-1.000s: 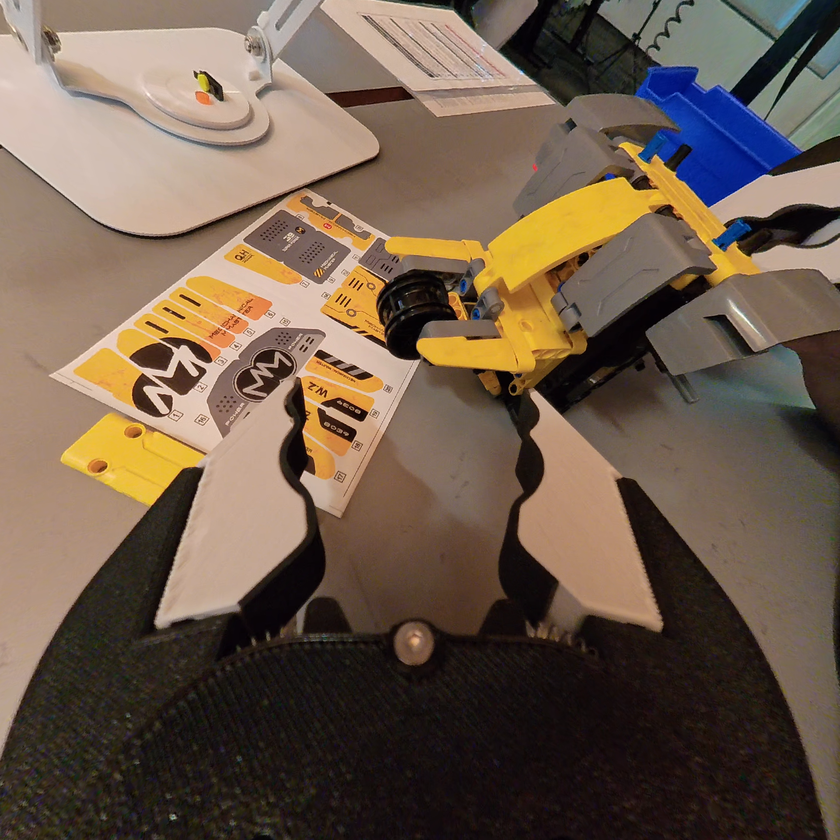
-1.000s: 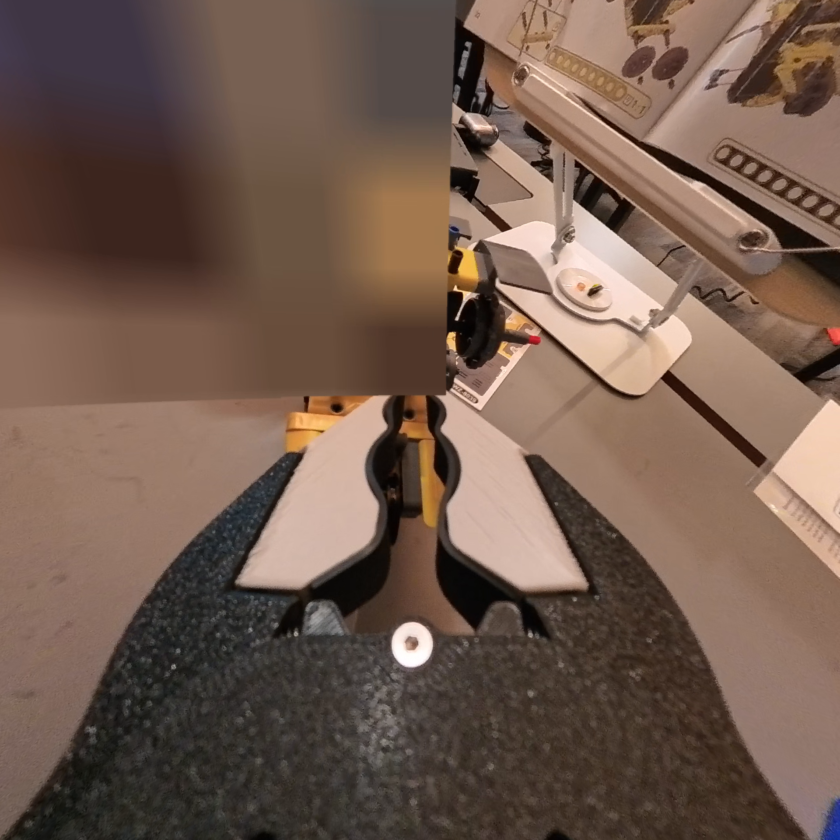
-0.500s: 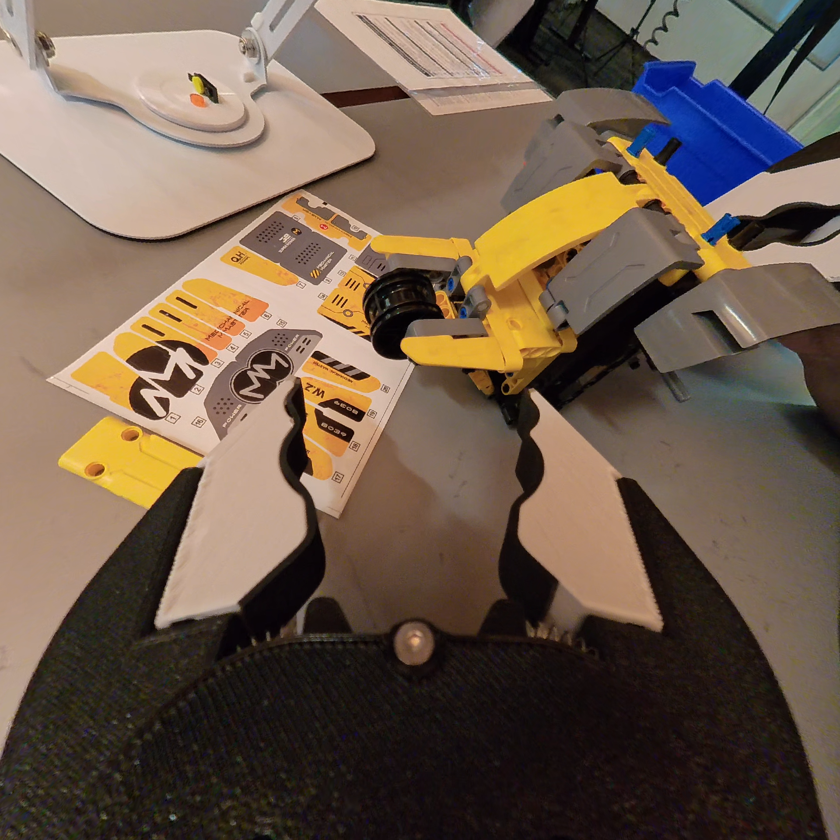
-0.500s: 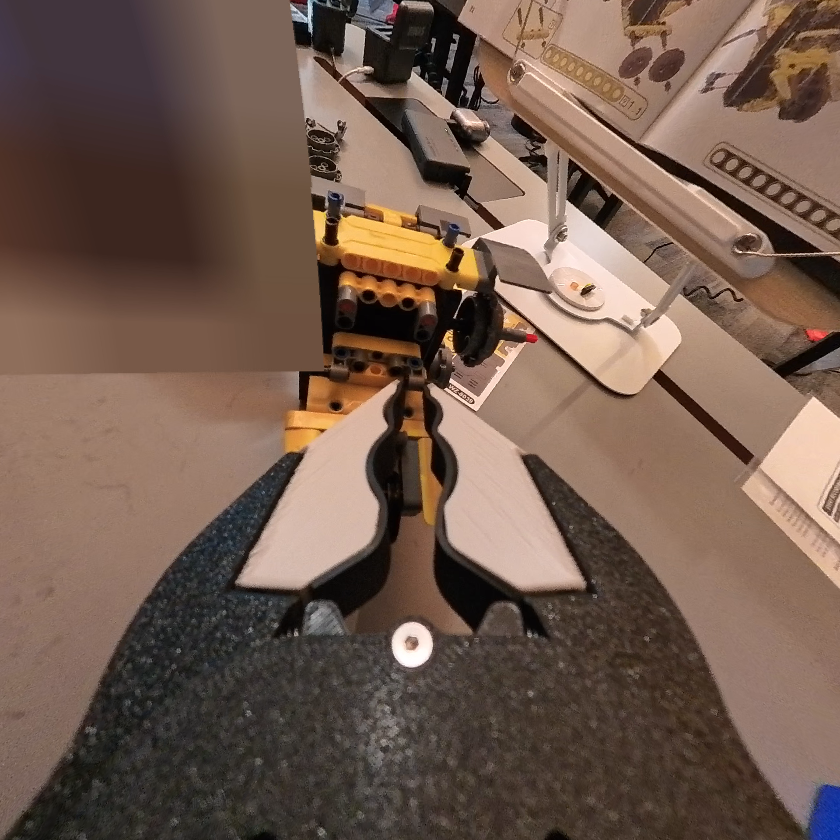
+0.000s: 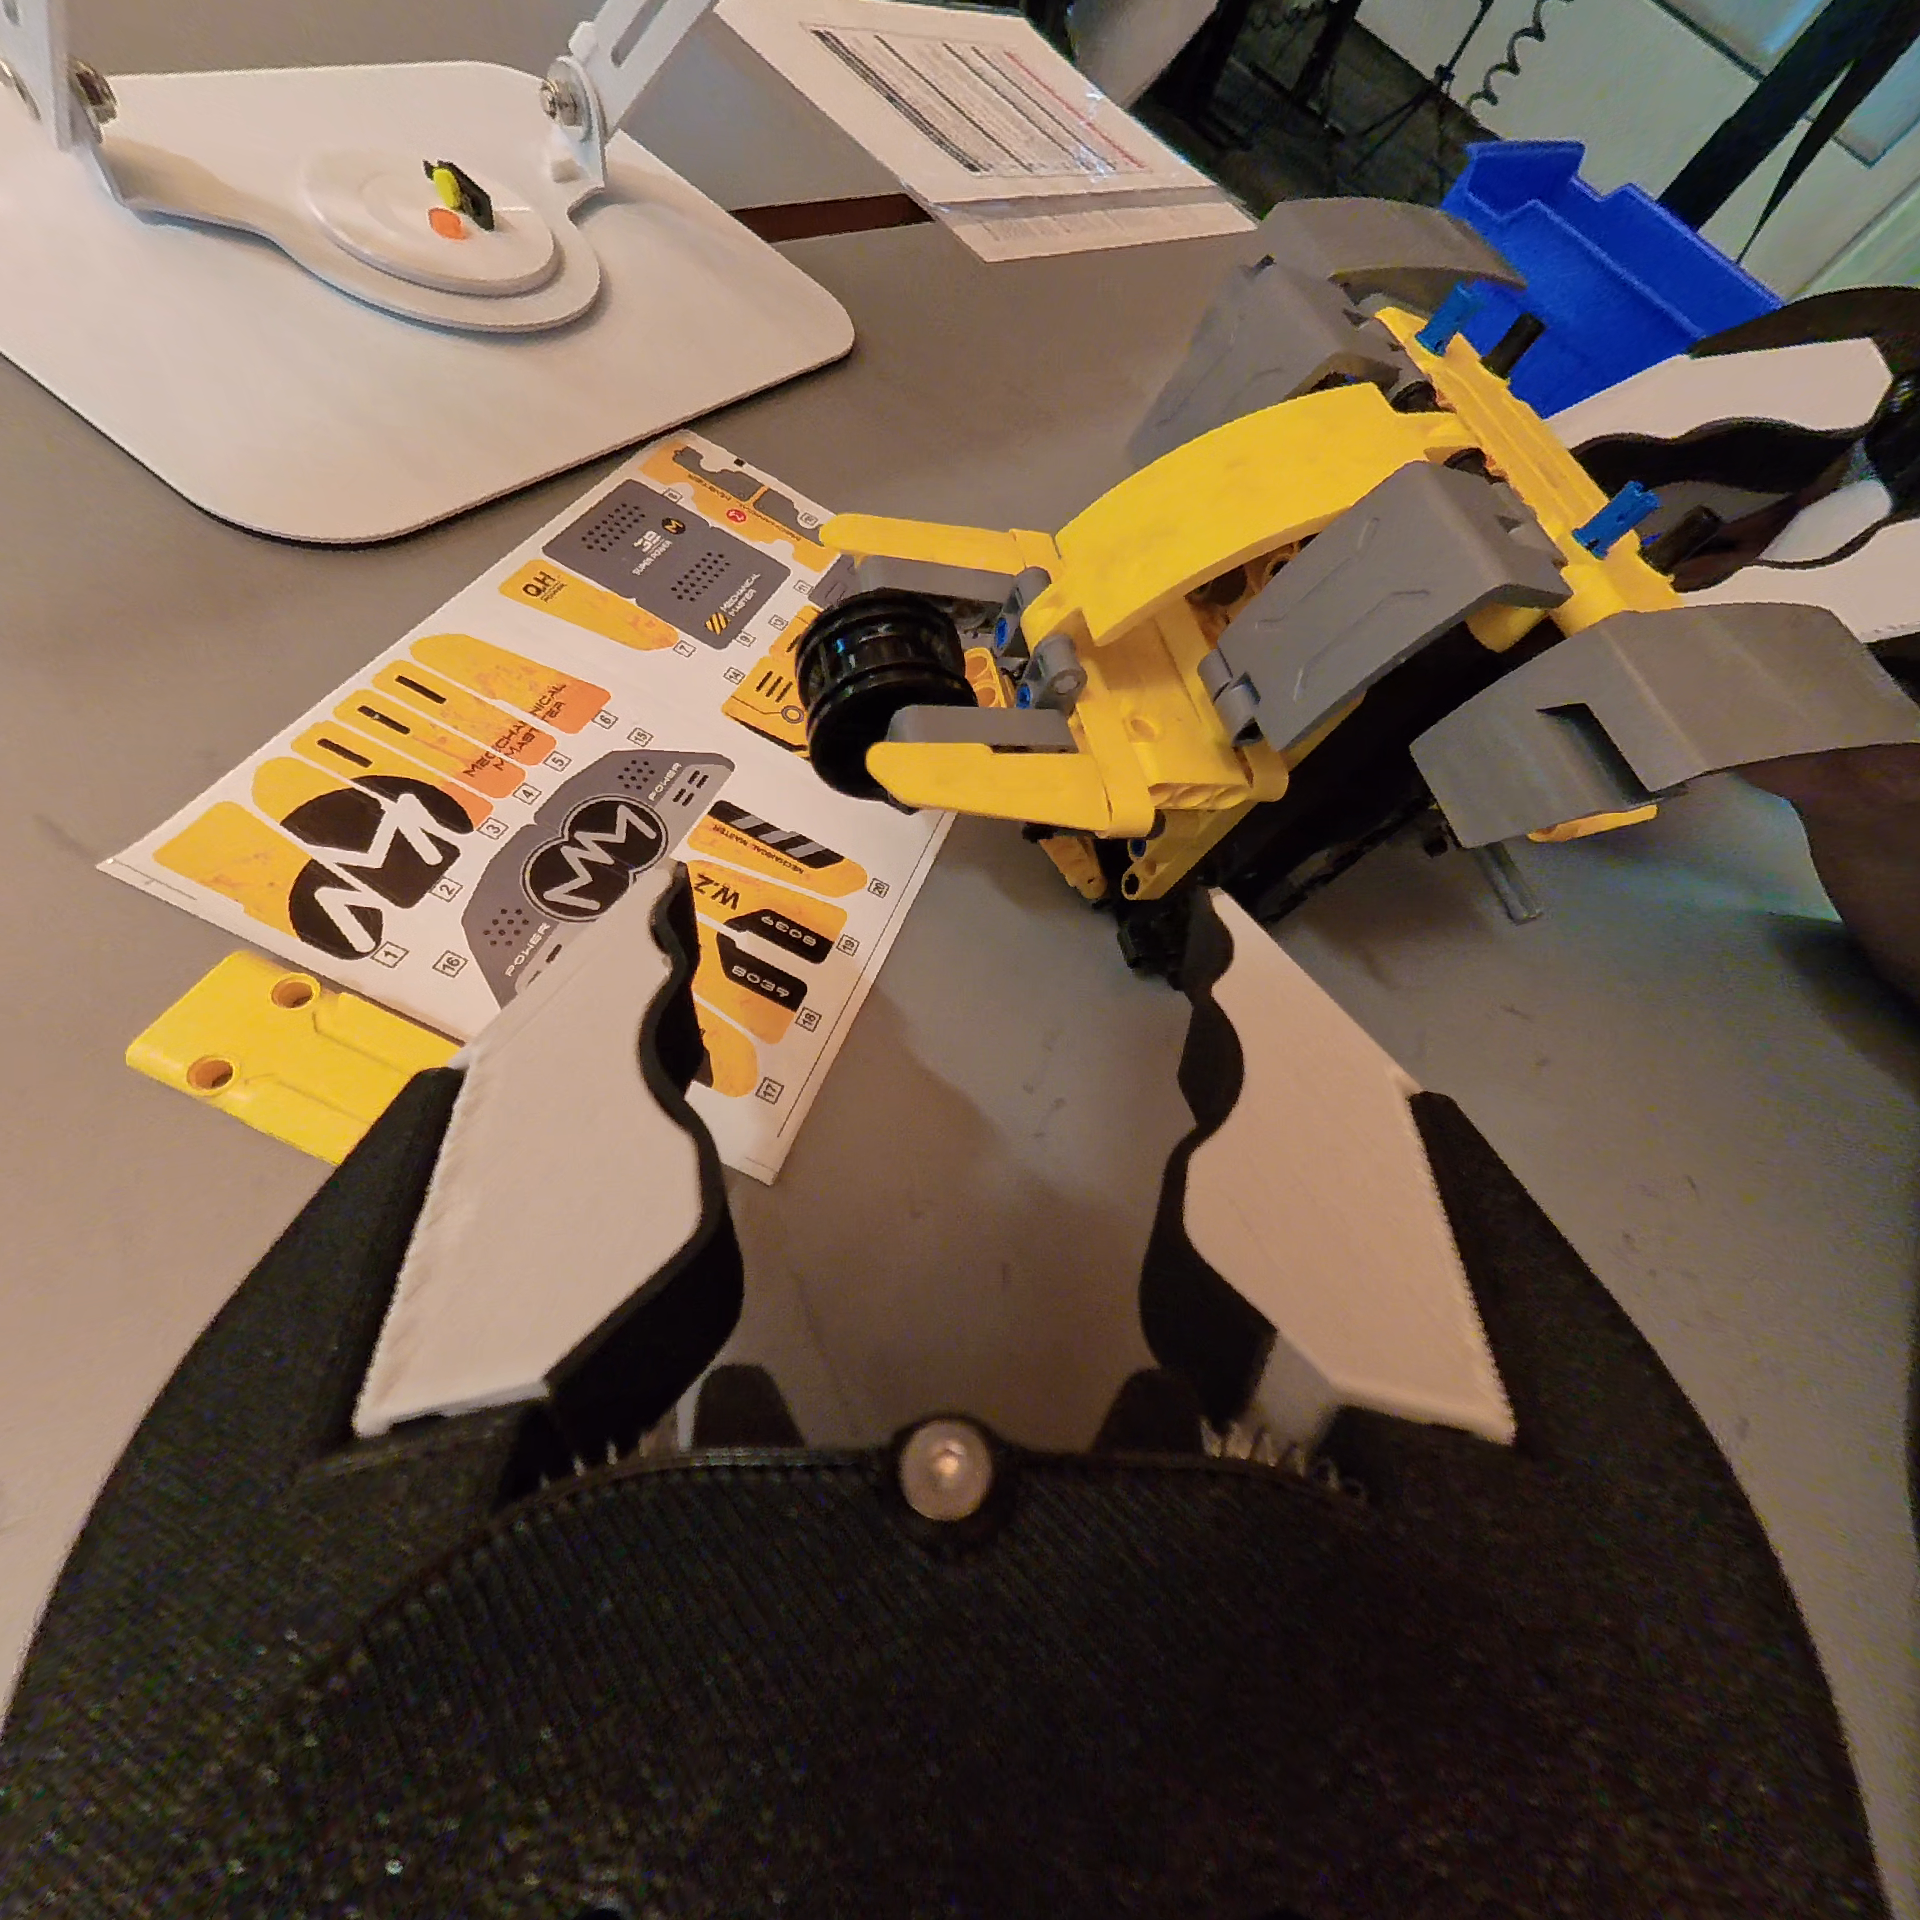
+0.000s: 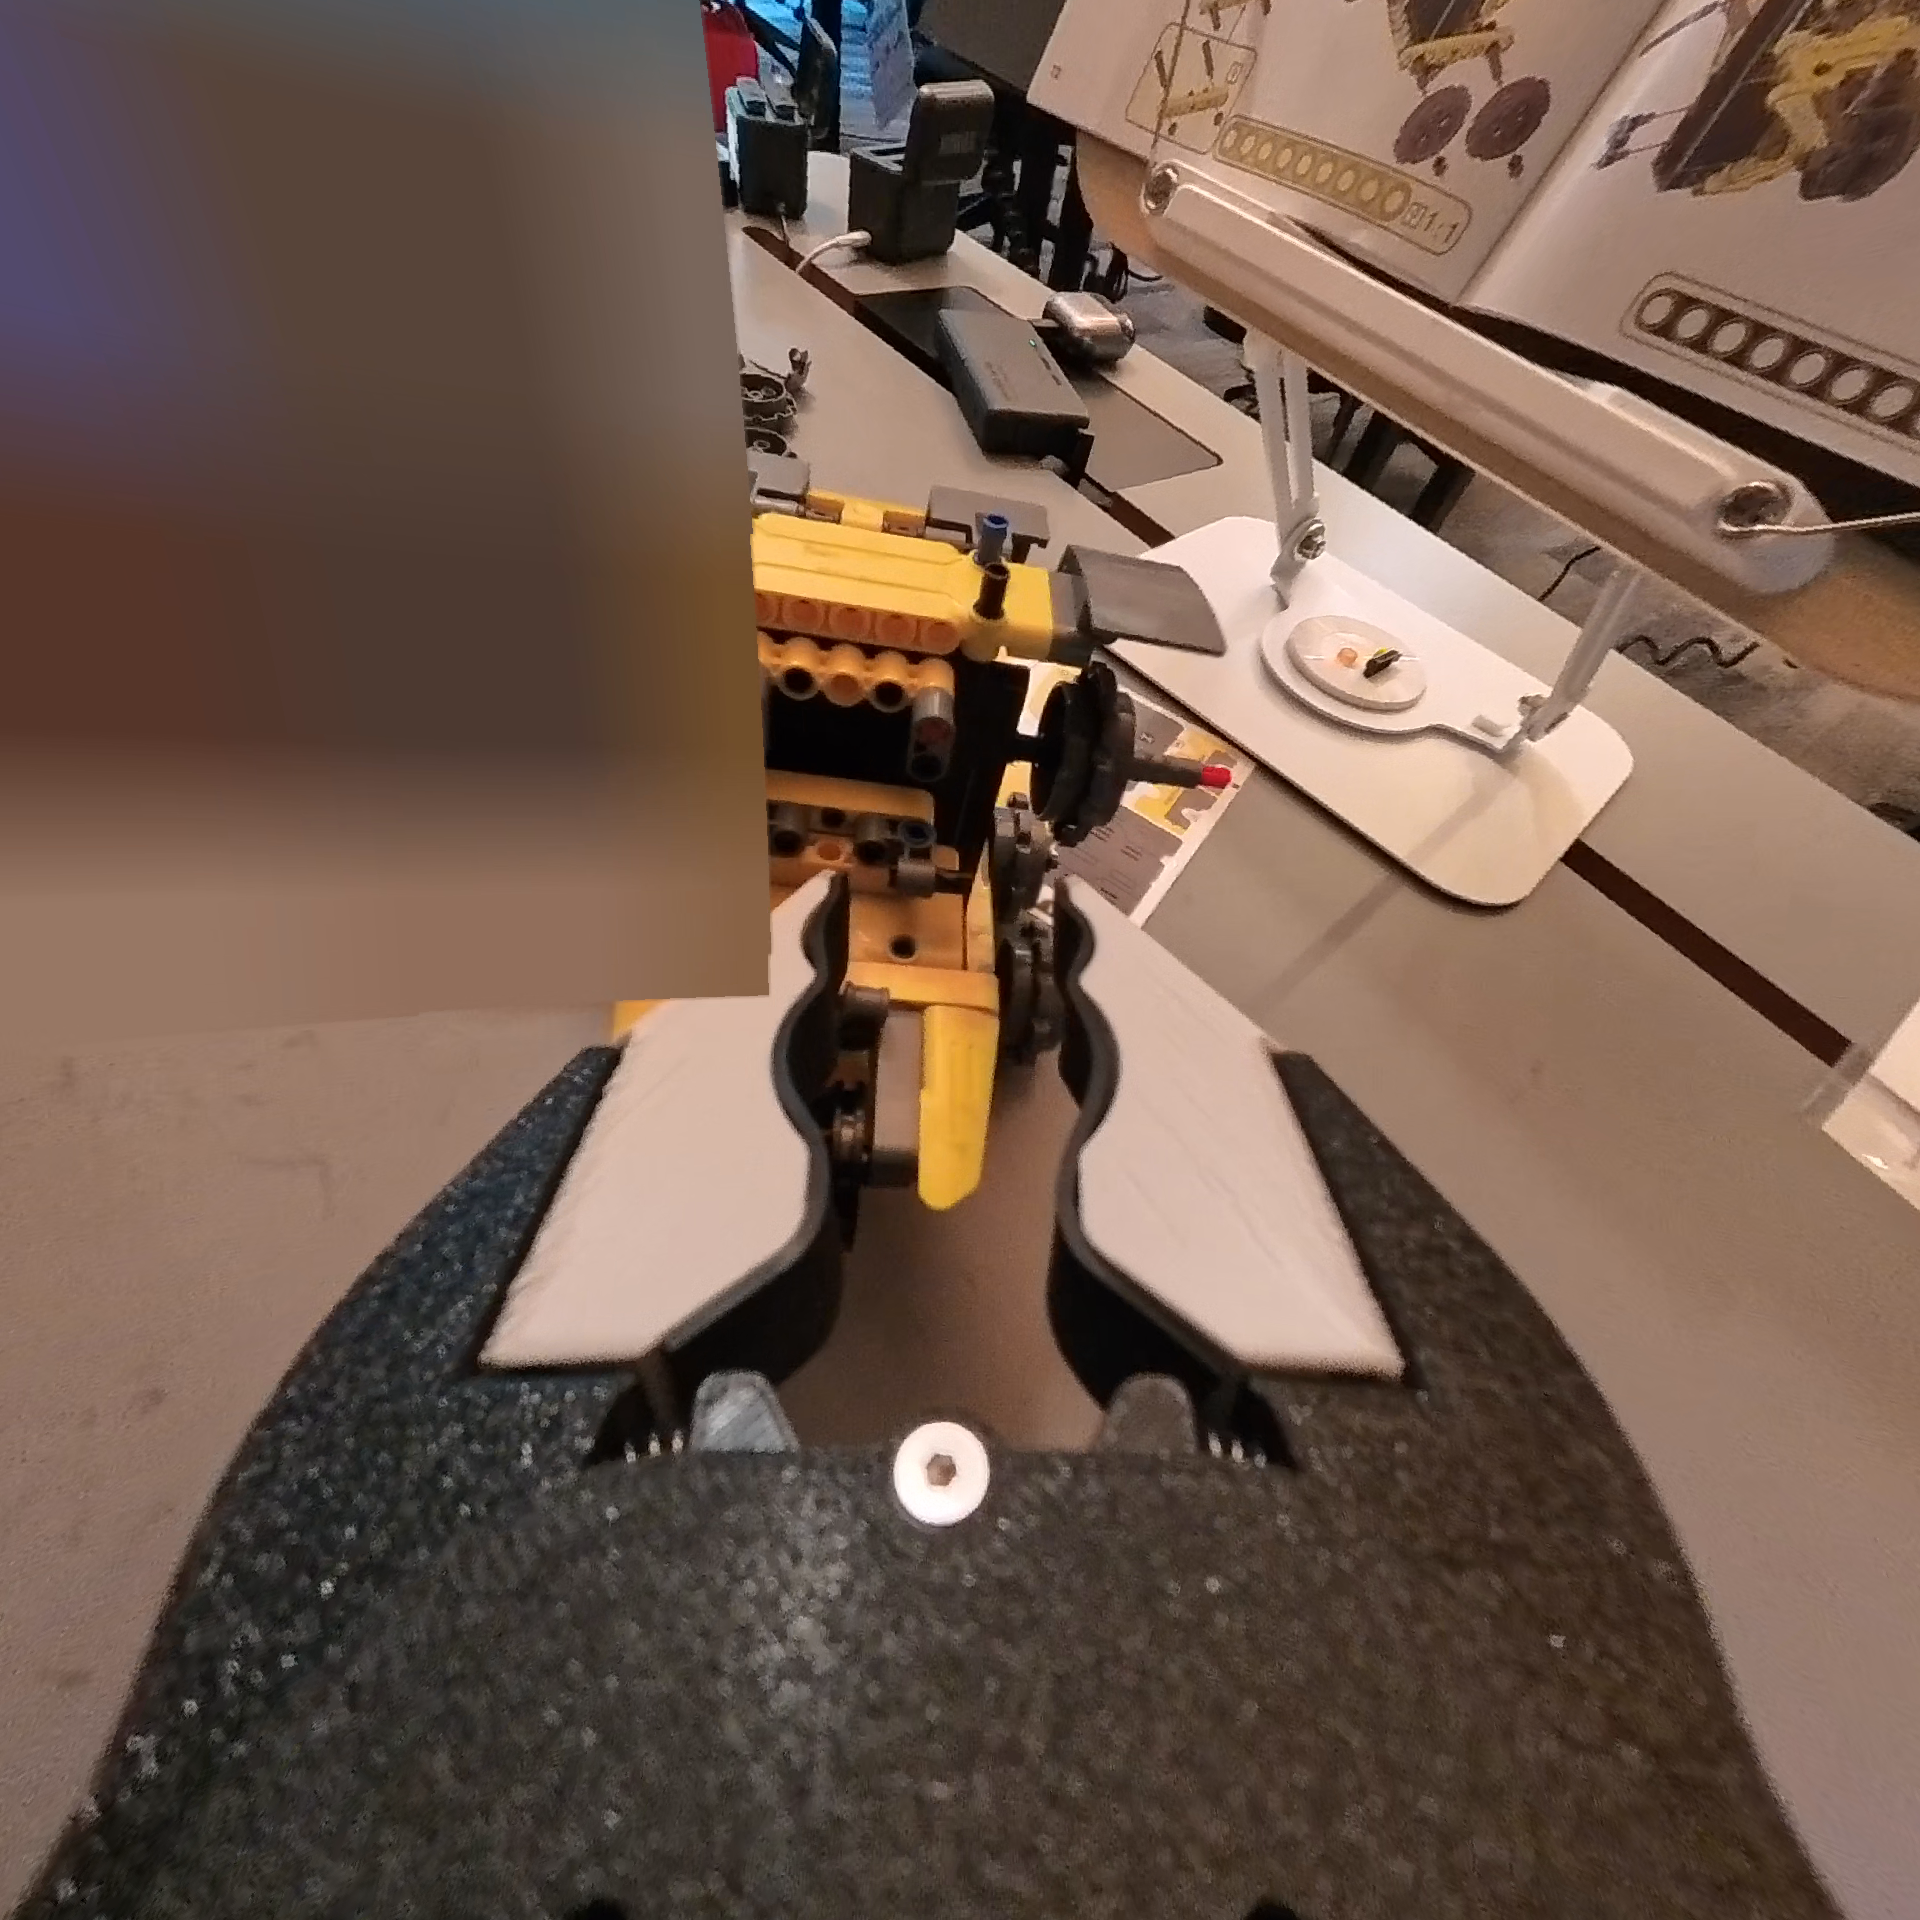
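A yellow and grey brick-built vehicle model with a black wheel at its front lies on the grey table. My left gripper is open and empty, just short of the model's near side, partly over a sticker sheet. My right gripper is open, its fingers either side of the model's rear end, where a yellow beam and grey pins sit between them. The right gripper's white fingers also show behind the model in the left wrist view.
A loose yellow panel lies left of my left gripper. A white stand base sits at the far left and holds an open instruction booklet. A blue bin stands behind the model. Black devices lie farther off.
My right gripper's fingers have spread apart from a tight grip on the model's rear. The model has shifted slightly to the left. My left gripper stays open and still.
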`<state>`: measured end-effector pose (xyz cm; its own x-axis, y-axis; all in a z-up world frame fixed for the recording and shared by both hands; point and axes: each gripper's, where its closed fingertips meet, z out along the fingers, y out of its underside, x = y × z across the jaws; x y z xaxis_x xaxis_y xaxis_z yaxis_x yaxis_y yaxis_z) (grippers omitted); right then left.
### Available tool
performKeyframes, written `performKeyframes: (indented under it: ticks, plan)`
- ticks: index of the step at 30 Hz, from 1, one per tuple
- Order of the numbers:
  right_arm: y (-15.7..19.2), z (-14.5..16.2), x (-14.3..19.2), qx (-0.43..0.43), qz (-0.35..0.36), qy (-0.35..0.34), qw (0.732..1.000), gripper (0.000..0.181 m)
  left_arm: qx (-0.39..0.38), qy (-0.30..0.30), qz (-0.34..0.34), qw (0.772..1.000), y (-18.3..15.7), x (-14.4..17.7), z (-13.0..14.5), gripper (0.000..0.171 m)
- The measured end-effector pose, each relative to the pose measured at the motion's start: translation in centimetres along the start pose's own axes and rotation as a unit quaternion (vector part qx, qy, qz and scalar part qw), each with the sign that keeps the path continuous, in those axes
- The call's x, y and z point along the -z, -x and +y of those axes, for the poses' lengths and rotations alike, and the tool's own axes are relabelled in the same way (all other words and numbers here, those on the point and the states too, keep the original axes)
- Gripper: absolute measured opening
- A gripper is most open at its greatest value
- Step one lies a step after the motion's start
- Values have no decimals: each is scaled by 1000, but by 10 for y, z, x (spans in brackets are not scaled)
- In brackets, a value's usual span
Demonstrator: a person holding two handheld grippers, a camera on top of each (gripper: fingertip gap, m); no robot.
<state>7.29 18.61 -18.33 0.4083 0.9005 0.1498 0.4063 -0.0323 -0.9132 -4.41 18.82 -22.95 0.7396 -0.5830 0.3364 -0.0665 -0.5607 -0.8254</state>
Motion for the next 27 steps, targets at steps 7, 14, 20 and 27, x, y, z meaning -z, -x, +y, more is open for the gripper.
performKeyframes:
  ticks: [7,14,20,27]
  plan:
    - [1,0,1,36,8,7,999,30,1,0,3,1000,0,0,0,92]
    - [-7,-2,6,36,18,1,999,30,4,0,4,1000,0,0,0,92]
    - [-5,-2,4,13,2,-7,1000,27,5,0,5,1000,0,0,0,92]
    - [1,-6,3,-5,-21,-18,1000,23,7,1,7,1000,0,0,0,92]
